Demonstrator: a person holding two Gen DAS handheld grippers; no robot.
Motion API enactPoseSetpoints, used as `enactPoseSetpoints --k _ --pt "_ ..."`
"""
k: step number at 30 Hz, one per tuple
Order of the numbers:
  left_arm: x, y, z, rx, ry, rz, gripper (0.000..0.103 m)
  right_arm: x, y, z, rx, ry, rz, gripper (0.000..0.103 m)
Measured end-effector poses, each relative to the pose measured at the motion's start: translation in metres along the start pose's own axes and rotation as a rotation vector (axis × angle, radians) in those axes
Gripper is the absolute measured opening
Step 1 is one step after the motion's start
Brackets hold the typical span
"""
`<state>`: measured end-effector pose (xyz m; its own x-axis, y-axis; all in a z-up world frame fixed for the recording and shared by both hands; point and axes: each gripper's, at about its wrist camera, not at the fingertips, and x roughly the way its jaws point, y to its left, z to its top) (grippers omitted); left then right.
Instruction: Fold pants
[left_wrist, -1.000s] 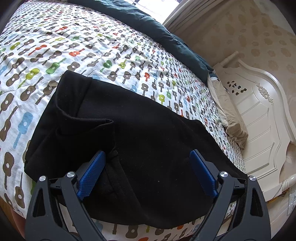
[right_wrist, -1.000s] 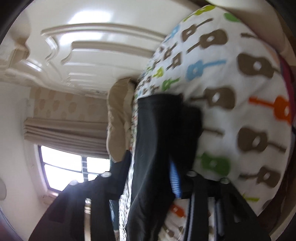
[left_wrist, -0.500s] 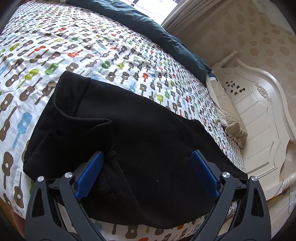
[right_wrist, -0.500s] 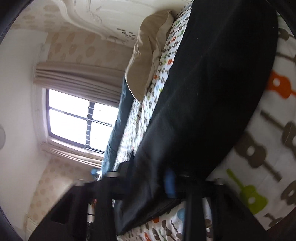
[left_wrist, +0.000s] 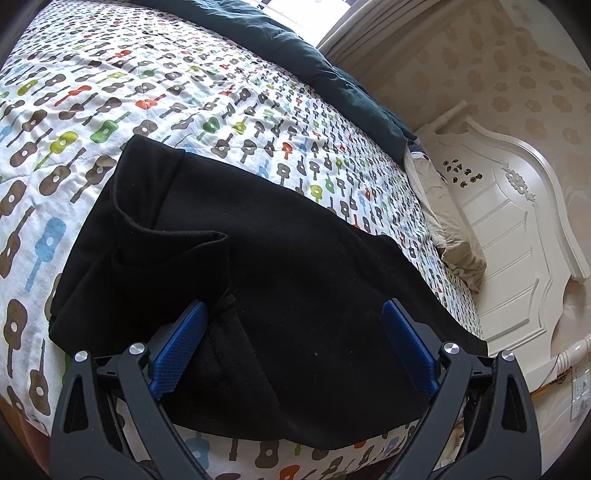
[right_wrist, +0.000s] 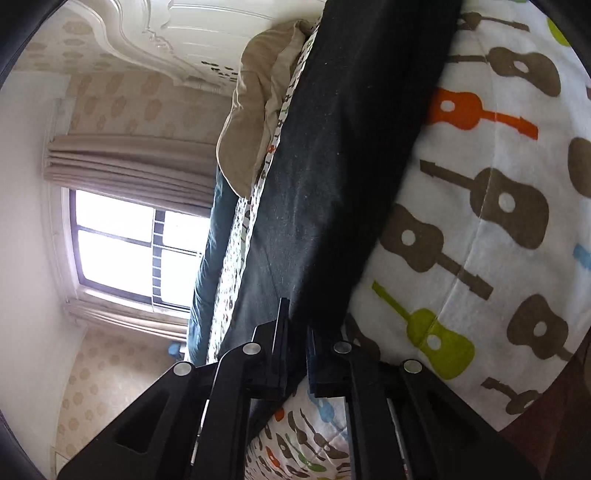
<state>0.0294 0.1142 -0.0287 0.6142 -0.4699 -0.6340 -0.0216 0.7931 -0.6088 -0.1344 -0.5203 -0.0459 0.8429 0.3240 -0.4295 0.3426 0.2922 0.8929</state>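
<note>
You hold a tool in each hand over a bed (left_wrist: 155, 92) covered in a white quilt printed with small coloured guitars; the black pants (left_wrist: 280, 280) lie spread across the near part of that quilt, partly folded, with a doubled-over flap toward the left end. Your left tool (left_wrist: 291, 339) hovers just above the pants with its blue pads (left_wrist: 179, 350) wide apart, gripping nothing; the dark cloth fills the gap between them. Your right tool (right_wrist: 295, 343) is turned on its side at the edge of the bed; its two fingers are pinched together on an edge of the pants (right_wrist: 332, 166), which stretch away from it along the quilt. A beige pillow (left_wrist: 454, 236) sits against the white headboard (left_wrist: 517, 236); a dark blanket (left_wrist: 332, 70) lies along the far side, below a curtained window (right_wrist: 122, 240).
</note>
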Motion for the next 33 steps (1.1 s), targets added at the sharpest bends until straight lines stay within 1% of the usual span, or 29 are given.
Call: enactPoseSetpoints --k 2,4,6,8,9,11,13,14,16,18,19,20,22,24,25,27,30,31,32,33 --pt "-0.001 0.0 -0.001 -0.003 -0.002 -0.003 0.095 -0.002 -0.004 0.003 0.025 0.019 0.018 0.012" --pt "-0.002 -0.001 -0.001 -0.002 -0.002 -0.005 0.095 -0.01 -0.009 0.005 0.044 0.028 0.027 0.013" --pt "-0.002 -0.002 -0.002 0.01 0.0 -0.001 0.095 -0.022 -0.01 0.008 0.031 0.027 0.009 0.015" --pt "-0.002 -0.006 -0.003 0.037 0.002 0.012 0.095 -0.037 -0.006 0.015 -0.006 0.011 -0.052 0.036" --pt "-0.003 -0.008 -0.004 0.055 0.002 0.022 0.095 -0.047 -0.002 0.019 -0.036 -0.007 -0.077 0.039" --pt "-0.004 -0.015 -0.006 0.102 -0.005 0.049 0.095 -0.067 0.012 0.033 -0.116 -0.067 -0.152 0.05" --pt "-0.004 -0.023 -0.008 0.156 -0.014 0.085 0.095 -0.087 0.029 0.054 -0.19 -0.126 -0.204 0.054" --pt "-0.004 -0.026 -0.01 0.18 -0.018 0.1 0.095 -0.094 0.034 0.065 -0.214 -0.154 -0.218 0.06" --pt "-0.003 -0.03 -0.011 0.206 -0.019 0.126 0.095 -0.104 0.043 0.097 -0.262 -0.205 -0.258 0.065" --pt "-0.002 -0.031 -0.01 0.201 -0.018 0.132 0.095 -0.103 0.042 0.131 -0.281 -0.21 -0.308 0.065" --pt "-0.002 -0.03 -0.009 0.192 -0.017 0.132 0.095 -0.1 0.042 0.145 -0.288 -0.214 -0.347 0.065" --pt "-0.002 -0.029 -0.008 0.181 -0.017 0.132 0.095 -0.096 0.04 0.159 -0.296 -0.213 -0.403 0.065" --pt "-0.003 -0.027 -0.006 0.165 -0.015 0.132 0.095 -0.084 0.037 0.178 -0.336 -0.181 -0.495 0.065" --pt "-0.004 -0.027 -0.005 0.162 -0.016 0.137 0.095 -0.067 0.036 0.2 -0.391 -0.133 -0.553 0.065" --pt "-0.005 -0.028 -0.005 0.17 -0.017 0.147 0.095 -0.061 0.033 0.205 -0.406 -0.112 -0.564 0.065" --pt "-0.006 -0.031 -0.004 0.191 -0.022 0.163 0.095 -0.053 0.02 0.215 -0.403 -0.057 -0.534 0.065" --pt "-0.005 -0.034 -0.002 0.232 -0.026 0.188 0.095 -0.032 0.006 0.224 -0.334 0.104 -0.389 0.068" --pt "-0.004 -0.035 -0.001 0.24 -0.021 0.195 0.095 -0.026 0.007 0.22 -0.333 0.154 -0.364 0.068" --pt "-0.003 -0.034 -0.001 0.244 -0.017 0.198 0.095 -0.024 0.01 0.216 -0.353 0.185 -0.374 0.068" --pt "-0.001 -0.033 -0.001 0.243 -0.012 0.2 0.095 -0.02 0.015 0.212 -0.38 0.209 -0.403 0.066"
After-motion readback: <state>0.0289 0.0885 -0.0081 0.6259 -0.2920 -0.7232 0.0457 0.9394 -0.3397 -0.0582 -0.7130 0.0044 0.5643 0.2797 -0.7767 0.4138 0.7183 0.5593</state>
